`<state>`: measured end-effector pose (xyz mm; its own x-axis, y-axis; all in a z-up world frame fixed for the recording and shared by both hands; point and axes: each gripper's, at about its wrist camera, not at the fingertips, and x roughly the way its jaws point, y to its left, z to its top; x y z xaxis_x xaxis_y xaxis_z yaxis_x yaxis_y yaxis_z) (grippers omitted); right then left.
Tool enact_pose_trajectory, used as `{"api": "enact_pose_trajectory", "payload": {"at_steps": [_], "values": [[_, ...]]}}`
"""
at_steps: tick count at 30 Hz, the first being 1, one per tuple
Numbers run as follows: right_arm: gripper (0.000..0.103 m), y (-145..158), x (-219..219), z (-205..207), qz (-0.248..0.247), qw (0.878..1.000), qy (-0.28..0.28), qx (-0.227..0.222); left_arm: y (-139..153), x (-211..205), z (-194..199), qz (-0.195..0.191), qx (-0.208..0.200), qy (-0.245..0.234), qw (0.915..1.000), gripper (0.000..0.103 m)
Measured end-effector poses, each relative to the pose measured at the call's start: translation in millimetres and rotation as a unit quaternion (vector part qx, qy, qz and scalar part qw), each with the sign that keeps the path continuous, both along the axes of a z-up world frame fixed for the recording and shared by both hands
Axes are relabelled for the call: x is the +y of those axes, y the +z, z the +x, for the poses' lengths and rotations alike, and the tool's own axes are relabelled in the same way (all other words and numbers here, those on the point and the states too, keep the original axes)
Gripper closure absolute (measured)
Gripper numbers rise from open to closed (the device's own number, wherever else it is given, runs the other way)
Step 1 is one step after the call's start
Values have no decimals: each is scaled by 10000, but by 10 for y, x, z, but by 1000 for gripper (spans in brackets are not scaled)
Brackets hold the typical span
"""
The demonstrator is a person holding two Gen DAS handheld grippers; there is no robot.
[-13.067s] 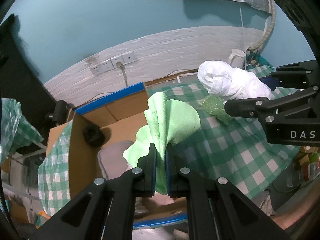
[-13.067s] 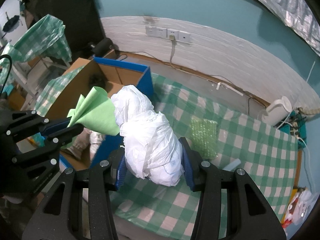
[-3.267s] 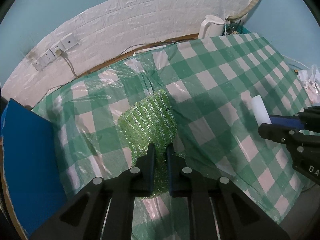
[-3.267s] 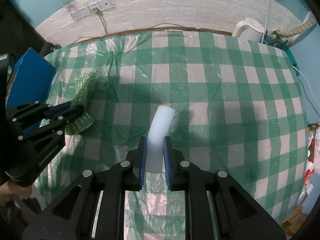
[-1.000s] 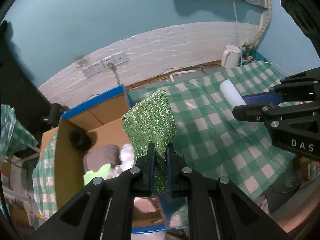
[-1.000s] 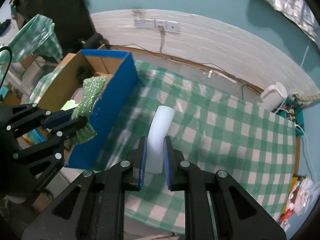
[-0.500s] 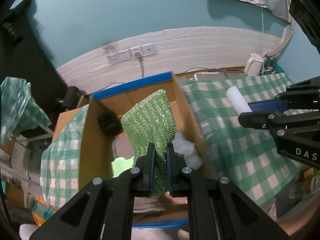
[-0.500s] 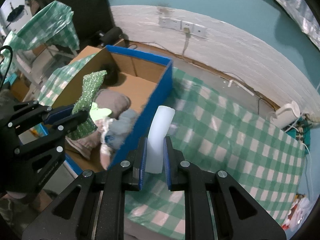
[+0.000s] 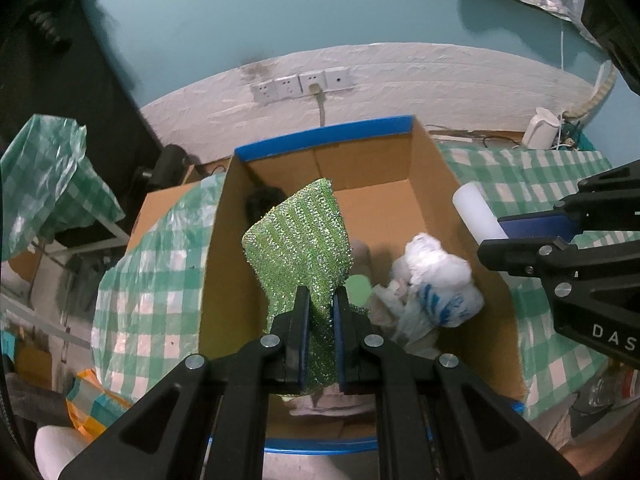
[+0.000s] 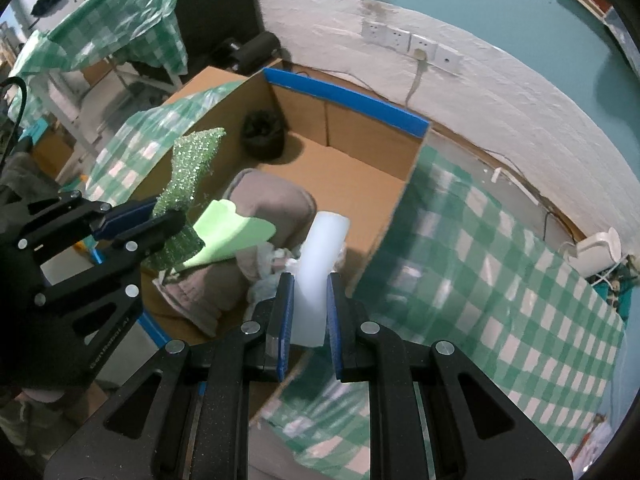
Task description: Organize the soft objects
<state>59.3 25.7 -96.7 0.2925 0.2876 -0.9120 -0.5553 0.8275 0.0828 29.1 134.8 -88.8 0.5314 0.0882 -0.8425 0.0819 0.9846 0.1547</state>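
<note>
Left wrist: checked tablecloth (image 9: 516, 176) beside cardboard box (image 9: 424, 184), teal wall (image 9: 240, 20) behind.

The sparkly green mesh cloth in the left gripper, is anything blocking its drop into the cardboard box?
Nothing visible does. The sparkly green mesh cloth, pinched in the left gripper, hangs over the open cardboard box; below lie only a white plastic bag and a grey cushion.

box (image 9: 224, 240) top: open | far floor: bare | near half: grey cushion (image 10: 272, 208), white bag (image 9: 436, 280)
</note>
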Motion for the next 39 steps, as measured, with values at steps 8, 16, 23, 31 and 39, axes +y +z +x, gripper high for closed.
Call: {"api": "enact_pose_trajectory", "payload": {"at_steps": [8, 16, 23, 31, 39], "values": [[80, -67, 154, 36, 150, 9998, 112, 77, -54, 127, 31, 17, 101, 173, 9998, 87], [66, -28, 124, 50, 276, 9995, 84, -92, -85, 171, 53, 134, 195, 298, 9993, 66], [59, 59, -24, 38, 328, 9992, -76, -200, 36, 175, 24, 131, 130, 335, 9993, 46], [43, 302, -236, -81, 381, 9975, -264, -534, 314, 42, -100, 114, -172, 69, 9998, 23], [36, 523, -472, -193, 500, 9938, -553, -822, 423, -180, -166, 226, -295, -243, 9990, 17]]}}
